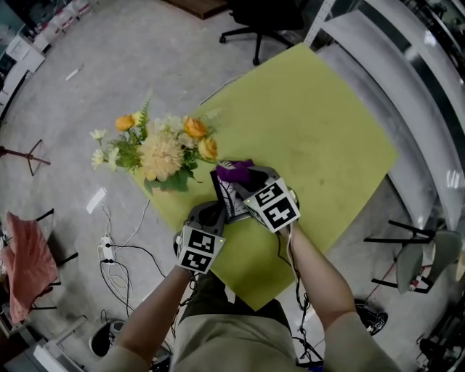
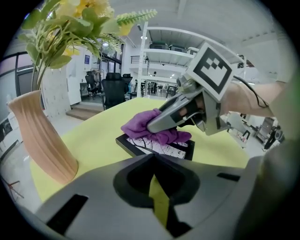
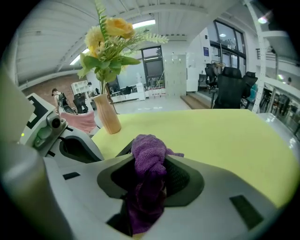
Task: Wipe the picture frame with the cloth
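Observation:
A black picture frame (image 1: 226, 197) with a black-and-white print lies flat on the yellow table (image 1: 312, 123). In the left gripper view the frame (image 2: 164, 148) sits just beyond my jaws. My right gripper (image 1: 243, 185) is shut on a bunched purple cloth (image 3: 149, 152) and holds the cloth (image 2: 140, 126) pressed on the frame's far part. My left gripper (image 1: 213, 212) rests at the frame's near left side. Its jaws (image 2: 152, 158) are shut with nothing between them; only a thin sliver of table shows there.
A ribbed tan vase (image 2: 40, 136) of yellow and white flowers (image 1: 163, 152) stands on the table's left edge, close to the frame. On the floor are cables (image 1: 116, 254), an office chair (image 1: 261, 22) and a folding chair (image 1: 421, 254). White shelving (image 1: 429, 65) runs along the right.

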